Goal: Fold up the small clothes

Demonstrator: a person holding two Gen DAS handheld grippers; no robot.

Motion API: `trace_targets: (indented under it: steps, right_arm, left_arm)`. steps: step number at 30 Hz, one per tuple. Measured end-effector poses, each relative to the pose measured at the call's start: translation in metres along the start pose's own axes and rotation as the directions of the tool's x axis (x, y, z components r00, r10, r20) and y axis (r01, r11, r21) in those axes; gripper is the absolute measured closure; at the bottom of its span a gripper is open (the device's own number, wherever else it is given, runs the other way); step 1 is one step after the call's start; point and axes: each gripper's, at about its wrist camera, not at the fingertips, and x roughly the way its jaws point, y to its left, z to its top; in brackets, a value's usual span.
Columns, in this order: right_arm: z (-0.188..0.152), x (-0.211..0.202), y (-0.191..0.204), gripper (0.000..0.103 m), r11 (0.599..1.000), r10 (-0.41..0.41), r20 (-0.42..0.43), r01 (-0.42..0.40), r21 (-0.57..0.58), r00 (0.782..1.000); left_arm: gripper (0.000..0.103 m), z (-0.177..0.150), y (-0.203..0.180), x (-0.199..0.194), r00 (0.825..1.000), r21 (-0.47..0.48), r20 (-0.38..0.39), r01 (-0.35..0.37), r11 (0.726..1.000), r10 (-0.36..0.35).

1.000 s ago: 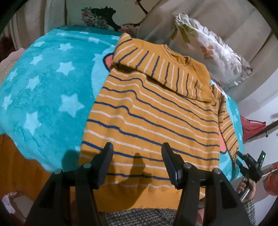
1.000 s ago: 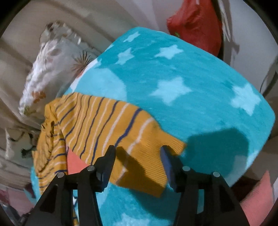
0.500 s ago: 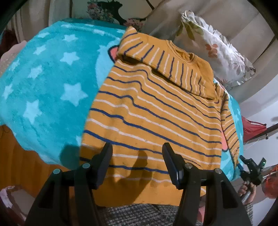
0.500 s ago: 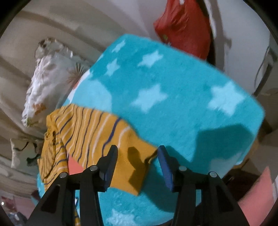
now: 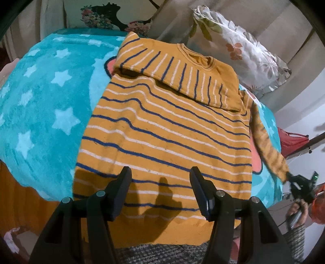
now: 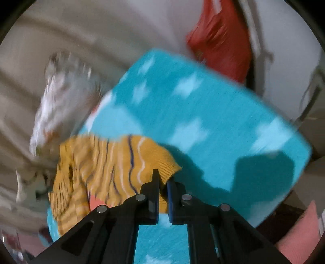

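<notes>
An orange sweater [image 5: 162,130] with blue and white stripes lies flat on a turquoise star blanket [image 5: 46,105]. Its left sleeve is folded across the chest. My left gripper [image 5: 160,182] is open and empty, held above the sweater's hem. The right sleeve [image 5: 268,150] stretches toward my right gripper, seen at the far right of the left wrist view [image 5: 298,186]. In the blurred right wrist view, my right gripper [image 6: 163,182] is shut on the cuff of that sleeve [image 6: 121,162] and lifts it off the blanket.
A floral pillow [image 5: 239,48] and another cushion [image 5: 101,18] lie beyond the sweater's collar. A red bag [image 6: 221,40] hangs past the blanket's [image 6: 203,113] far corner. The bed edge runs below the sweater's hem.
My right gripper has shut on the sleeve cuff and is lifting it; the sleeve now stretches out. My left gripper has drifted slightly but stays open.
</notes>
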Motion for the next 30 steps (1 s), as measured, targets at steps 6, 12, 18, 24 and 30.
trace_targets:
  steps: [6,12,18,24,30]
  right_arm:
    - [0.067,-0.07,-0.014,0.097,0.985,-0.17,0.22,0.159,0.068,0.961]
    - [0.086,-0.081,0.059,0.097,0.994,-0.1,0.255,0.106,-0.007,0.962]
    - [0.06,-0.035,0.208,0.097,0.976,0.093,0.136,-0.063,-0.21,0.986]
    - [-0.012,0.055,0.357,0.097,0.909,0.198,-0.087,-0.216,-0.357,0.976]
    - [-0.101,0.145,0.467,0.097,0.839,0.225,-0.304,-0.342,-0.422,0.926]
  left_arm:
    - [0.045,0.013,0.021,0.002,1.0,-0.026,0.003,0.004,1.0,-0.004]
    - [0.045,0.031,0.042,0.004,1.0,-0.041,0.004,0.02,0.999,-0.02]
    - [0.045,0.051,0.065,0.007,0.999,-0.039,0.01,0.034,0.999,-0.033]
    - [0.045,0.066,0.106,0.005,1.0,-0.06,0.021,0.009,0.998,-0.007]
    - [0.045,0.073,0.152,0.007,1.0,-0.117,0.014,-0.018,0.993,0.02]
